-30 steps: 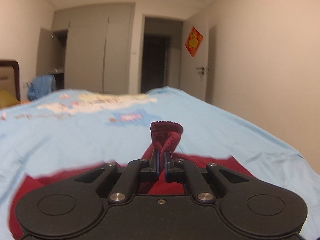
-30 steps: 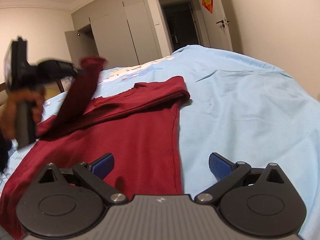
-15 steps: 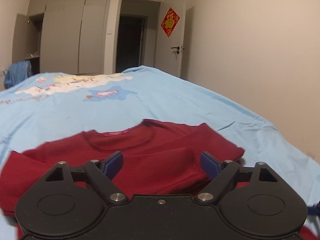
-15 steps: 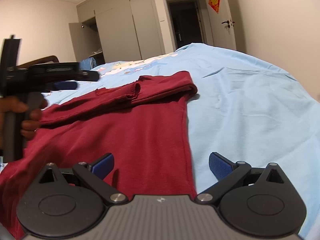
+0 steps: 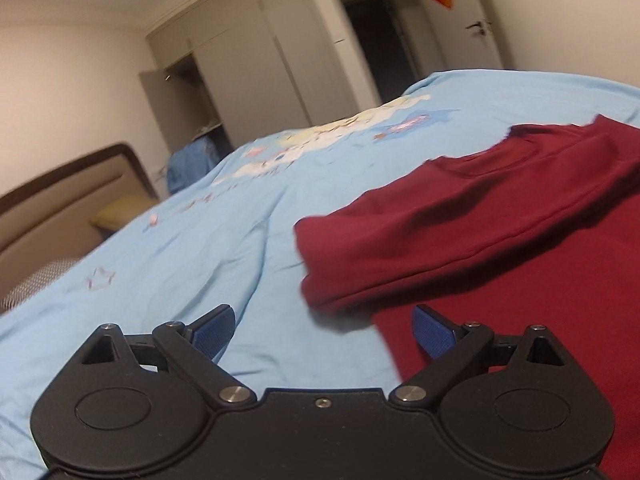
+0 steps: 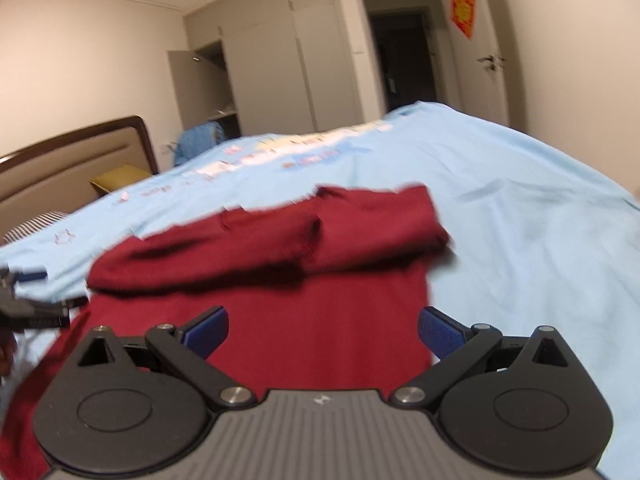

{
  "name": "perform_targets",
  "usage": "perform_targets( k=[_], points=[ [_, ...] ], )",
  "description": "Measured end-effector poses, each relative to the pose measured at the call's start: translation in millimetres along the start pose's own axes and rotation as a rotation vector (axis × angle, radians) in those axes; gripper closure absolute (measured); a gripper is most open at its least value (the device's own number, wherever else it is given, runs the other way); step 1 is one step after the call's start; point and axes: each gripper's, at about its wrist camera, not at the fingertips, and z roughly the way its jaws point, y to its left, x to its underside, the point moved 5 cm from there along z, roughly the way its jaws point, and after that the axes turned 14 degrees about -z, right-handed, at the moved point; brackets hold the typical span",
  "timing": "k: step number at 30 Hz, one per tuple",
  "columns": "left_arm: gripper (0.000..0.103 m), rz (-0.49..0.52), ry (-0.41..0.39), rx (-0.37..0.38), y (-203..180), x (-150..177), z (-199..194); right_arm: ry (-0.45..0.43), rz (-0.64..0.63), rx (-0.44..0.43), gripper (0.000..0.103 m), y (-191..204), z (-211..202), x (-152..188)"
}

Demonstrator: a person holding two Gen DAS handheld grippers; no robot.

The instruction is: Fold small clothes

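Here a dark red top (image 6: pixel 280 280) lies spread on a bed covered by a light blue sheet (image 6: pixel 520 240), its sleeves folded across the upper part into a thick band. The left claw (image 5: pixel 322 330) is spread wide and holds nothing; its left finger hangs over the sheet, its right finger over the top's edge. The right claw (image 6: pixel 322 330) is also wide open and empty, poised above the lower body of the top. In the right wrist view, the left tool shows at the far left edge. A padded headboard (image 6: pixel 72 164), pale wardrobe doors (image 6: pixel 288 64) and a door with a red decoration (image 6: pixel 463 10) stand behind.
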Motion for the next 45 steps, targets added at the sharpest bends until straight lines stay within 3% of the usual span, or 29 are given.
perform_targets(
  k=[3, 4, 9, 10, 12, 13, 16, 20, 24, 29, 33, 35, 36, 38, 42, 45],
  points=[
    [0.008, -0.062, 0.017, -0.008, 15, -2, 14, -0.014, -0.026, -0.051, 0.004, 5, 32, -24],
    [0.008, -0.075, 0.021, -0.007, 17, -3, 18, -0.008, -0.033, -0.063, 0.010, 8, 44, -31],
    [0.008, -0.095, 0.032, 0.020, 17, -6, 34, 0.101, -0.092, -0.066, 0.024, 20, 110, -48],
    [0.008, -0.093, 0.033, 0.024, 15, -6, 35, 0.125, -0.099, -0.067, 0.030, 22, 120, -48],
    [0.008, -0.093, 0.034, 0.035, 16, -5, 36, 0.164, -0.100, -0.057, 0.052, 23, 135, -47],
    [0.008, -0.094, 0.033, 0.043, 13, -5, 39, 0.166, -0.102, -0.062, 0.074, 24, 138, -49],
    [0.008, -0.091, 0.025, 0.070, 12, -4, 38, 0.127, -0.096, -0.094, 0.087, 29, 134, -65],
    [0.008, -0.039, 0.007, 0.069, 0, -7, 40, 0.007, -0.053, -0.161, 0.088, 33, 112, -109],
    [0.010, 0.034, 0.025, -0.013, -17, -15, 56, -0.132, -0.018, -0.200, 0.088, 33, 89, -159],
    [0.026, -0.002, 0.032, -0.039, -21, -27, 67, -0.175, -0.006, -0.192, 0.088, 24, 82, -186],
    [0.052, 0.026, 0.010, -0.032, -20, -26, 60, -0.125, 0.013, -0.162, 0.088, 10, 89, -168],
    [0.058, 0.039, 0.034, -0.042, -18, -21, 60, -0.081, 0.026, -0.138, 0.088, 3, 96, -150],
    [0.066, 0.033, 0.051, -0.044, -16, -19, 61, -0.053, 0.036, -0.130, 0.088, -1, 100, -139],
    [0.075, -0.018, 0.118, -0.029, -8, -14, 68, 0.016, 0.052, -0.117, 0.088, -5, 109, -112],
    [0.076, -0.147, 0.169, 0.009, 14, -16, 71, 0.147, 0.064, -0.097, 0.087, -9, 126, -65],
    [0.070, -0.169, 0.183, 0.020, 19, -16, 63, 0.190, 0.075, -0.074, 0.076, -11, 127, -45]
  ],
)
